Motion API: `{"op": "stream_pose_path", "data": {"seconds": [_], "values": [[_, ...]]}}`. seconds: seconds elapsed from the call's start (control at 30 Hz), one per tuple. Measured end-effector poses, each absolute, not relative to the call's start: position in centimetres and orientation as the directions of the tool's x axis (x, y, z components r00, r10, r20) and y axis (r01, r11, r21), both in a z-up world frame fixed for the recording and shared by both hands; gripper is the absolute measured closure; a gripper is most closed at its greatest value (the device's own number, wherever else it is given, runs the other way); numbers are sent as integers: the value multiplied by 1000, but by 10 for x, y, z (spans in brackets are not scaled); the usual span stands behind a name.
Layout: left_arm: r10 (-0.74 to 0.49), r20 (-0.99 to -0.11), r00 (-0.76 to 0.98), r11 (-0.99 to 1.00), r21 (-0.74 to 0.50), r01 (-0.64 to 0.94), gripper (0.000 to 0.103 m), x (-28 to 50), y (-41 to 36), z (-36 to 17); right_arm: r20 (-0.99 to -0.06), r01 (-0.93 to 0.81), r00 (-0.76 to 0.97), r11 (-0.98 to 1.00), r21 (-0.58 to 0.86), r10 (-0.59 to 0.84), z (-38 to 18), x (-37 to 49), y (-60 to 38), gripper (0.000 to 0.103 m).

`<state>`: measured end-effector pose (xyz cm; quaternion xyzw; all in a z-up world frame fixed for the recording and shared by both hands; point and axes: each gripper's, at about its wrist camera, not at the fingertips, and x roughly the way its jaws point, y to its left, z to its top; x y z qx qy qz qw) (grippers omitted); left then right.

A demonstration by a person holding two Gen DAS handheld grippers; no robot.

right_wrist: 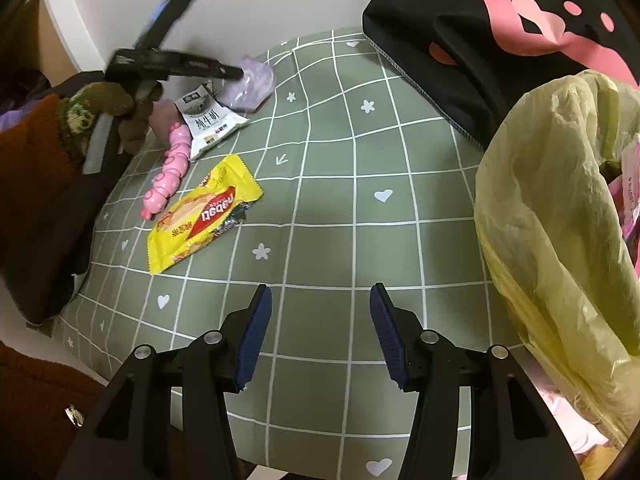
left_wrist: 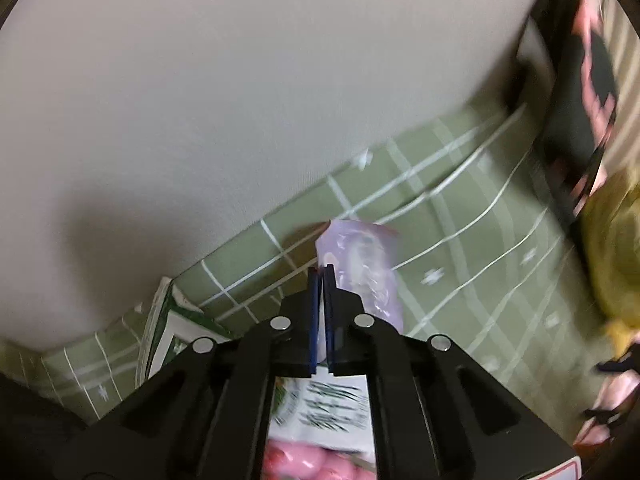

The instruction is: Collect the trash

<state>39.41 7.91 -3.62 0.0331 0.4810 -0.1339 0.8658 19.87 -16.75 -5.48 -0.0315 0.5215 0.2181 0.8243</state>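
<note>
Pinching the lilac wrapper (left_wrist: pixel 362 264), left gripper (left_wrist: pixel 319 276) fingers (left_wrist: pixel 313 300) closed.

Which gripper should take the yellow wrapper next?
Right. The right gripper is open over the cloth, facing the yellow wrapper. The left gripper is shut on the purple wrapper.

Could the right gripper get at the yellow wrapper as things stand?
Probably yes: the right gripper is open, and only bare green cloth lies between it and the yellow wrapper, which lies flat, ahead to its left. The left gripper is busy farther back.
</note>
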Motion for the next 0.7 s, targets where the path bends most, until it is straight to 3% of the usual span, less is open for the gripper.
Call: {"op": "stream_pose_path", "data": {"seconds": [0.37,0.57,0.7], "values": [[-200,-760,619,961,-274,-25,102,253,138,42,-829,-473,313,833,286,462,-54,202,-125,55],[-176,-803,570,922,-337,-189,102,188,191,20,-832,-602,239,749,277,501,-60,195,-63,55],[-181,-828,531,897,-360,-256,102,167,202,-10,-863,-715,257,686,134,436,-69,178,-22,55]]}}
